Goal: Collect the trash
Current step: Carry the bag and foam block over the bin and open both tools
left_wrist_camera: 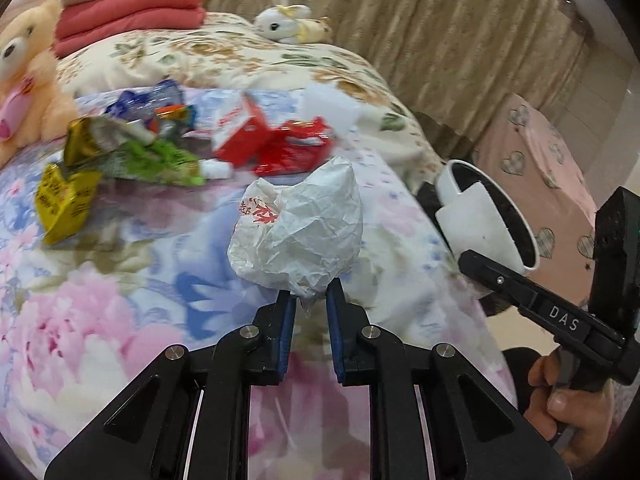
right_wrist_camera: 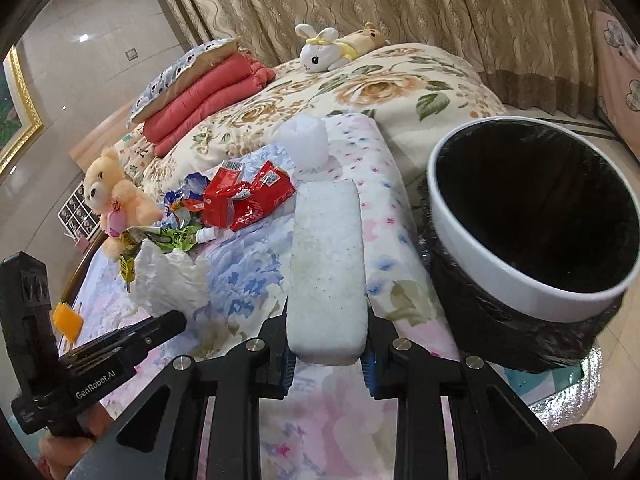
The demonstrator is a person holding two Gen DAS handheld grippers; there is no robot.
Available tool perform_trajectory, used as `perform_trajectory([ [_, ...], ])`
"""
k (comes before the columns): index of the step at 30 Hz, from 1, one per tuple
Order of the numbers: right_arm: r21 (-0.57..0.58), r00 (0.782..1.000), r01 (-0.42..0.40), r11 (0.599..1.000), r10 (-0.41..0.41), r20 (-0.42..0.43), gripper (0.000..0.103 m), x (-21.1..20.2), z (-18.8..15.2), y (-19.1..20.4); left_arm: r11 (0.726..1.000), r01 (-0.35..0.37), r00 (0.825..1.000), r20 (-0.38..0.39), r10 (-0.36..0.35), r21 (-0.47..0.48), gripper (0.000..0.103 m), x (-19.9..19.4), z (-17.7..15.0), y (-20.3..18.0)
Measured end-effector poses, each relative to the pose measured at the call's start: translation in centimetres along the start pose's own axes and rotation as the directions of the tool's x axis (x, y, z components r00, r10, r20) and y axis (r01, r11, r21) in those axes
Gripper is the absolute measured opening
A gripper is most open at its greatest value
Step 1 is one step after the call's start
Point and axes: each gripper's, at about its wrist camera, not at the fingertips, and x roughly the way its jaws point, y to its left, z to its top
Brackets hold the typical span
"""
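Left wrist view: left gripper (left_wrist_camera: 311, 300) fingers pinching crumpled white wrapper (left_wrist_camera: 298, 236), lifting clear of bed (left_wrist_camera: 120, 300) | right gripper (right_wrist_camera: 327, 354) fingers clamping white foam block (right_wrist_camera: 326, 272), bin (right_wrist_camera: 532, 216) sitting just right, looking empty | wrappers (left_wrist_camera: 132, 148) lying beyond fingers, remaining uncollected

The right gripper (right_wrist_camera: 327, 354) clamps a white foam block (right_wrist_camera: 326, 272) over the bed (right_wrist_camera: 332, 412). A lined bin (right_wrist_camera: 532, 240) stands just right; wrappers (right_wrist_camera: 240, 196) lie beyond, left.
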Motion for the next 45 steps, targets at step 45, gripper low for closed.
perform_trajectory([
  [45,0.166,0.988,0.124,0.978,-0.136,0.066,0.026,-5.8,3.0,-12.8,0.949,0.163,0.986,-0.075,-0.148,0.27,0.015,4.8,3.8,-16.9],
])
